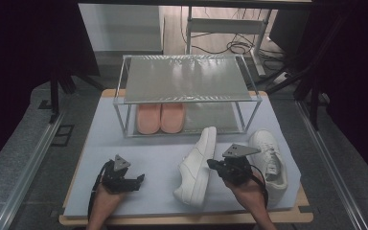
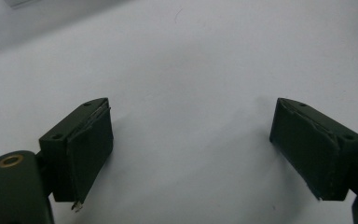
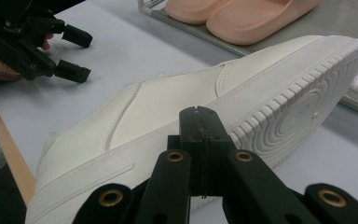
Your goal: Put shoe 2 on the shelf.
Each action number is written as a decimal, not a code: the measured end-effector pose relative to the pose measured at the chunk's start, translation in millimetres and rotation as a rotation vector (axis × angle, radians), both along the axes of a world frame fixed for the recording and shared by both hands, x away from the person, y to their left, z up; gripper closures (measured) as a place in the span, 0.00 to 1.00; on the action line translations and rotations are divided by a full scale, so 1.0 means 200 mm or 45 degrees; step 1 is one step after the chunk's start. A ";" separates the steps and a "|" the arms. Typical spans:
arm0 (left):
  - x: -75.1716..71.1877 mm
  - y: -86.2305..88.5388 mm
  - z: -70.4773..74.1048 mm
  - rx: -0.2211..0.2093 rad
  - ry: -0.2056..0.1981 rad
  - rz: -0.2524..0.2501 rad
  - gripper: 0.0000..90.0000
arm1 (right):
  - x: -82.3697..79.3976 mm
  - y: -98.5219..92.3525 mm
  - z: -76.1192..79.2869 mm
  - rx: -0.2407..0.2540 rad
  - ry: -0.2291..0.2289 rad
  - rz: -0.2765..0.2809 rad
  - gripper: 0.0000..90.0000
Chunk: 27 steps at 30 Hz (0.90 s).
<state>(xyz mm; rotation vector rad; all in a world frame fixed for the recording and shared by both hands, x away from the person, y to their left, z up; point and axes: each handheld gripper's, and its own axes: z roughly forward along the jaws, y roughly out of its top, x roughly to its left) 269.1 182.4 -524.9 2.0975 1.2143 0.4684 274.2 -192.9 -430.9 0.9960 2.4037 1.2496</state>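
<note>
A white sneaker [image 1: 197,167] [image 3: 177,107] lies tipped on its side on the grey mat, its ribbed sole turned toward my right gripper. That right gripper [image 1: 211,164] [image 3: 199,130] is shut, with nothing between its jaws, and its tip is close against the sneaker's side by the sole. Whether they touch I cannot tell. A second white sneaker [image 1: 270,155] stands upright to the right of that hand. My left gripper [image 1: 139,179] [image 2: 191,135] [image 3: 81,53] rests low over bare mat at the front left, open and empty.
A clear two-level shoe rack [image 1: 187,76] stands at the back of the mat. A pair of pink slippers [image 1: 160,117] [image 3: 242,11] sits on the left half of its lower shelf. The table's wooden edge [image 1: 187,219] runs along the front.
</note>
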 end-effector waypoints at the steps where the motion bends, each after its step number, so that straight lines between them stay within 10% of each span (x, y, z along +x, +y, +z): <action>1: 0.00 0.00 0.00 0.000 0.000 0.000 0.15 | 0.00 0.00 0.00 -0.001 -0.001 -0.001 1.00; 27: 0.00 0.00 0.00 0.006 -0.001 -0.004 0.15 | -0.01 -0.01 -0.06 -0.009 -0.005 -0.008 1.00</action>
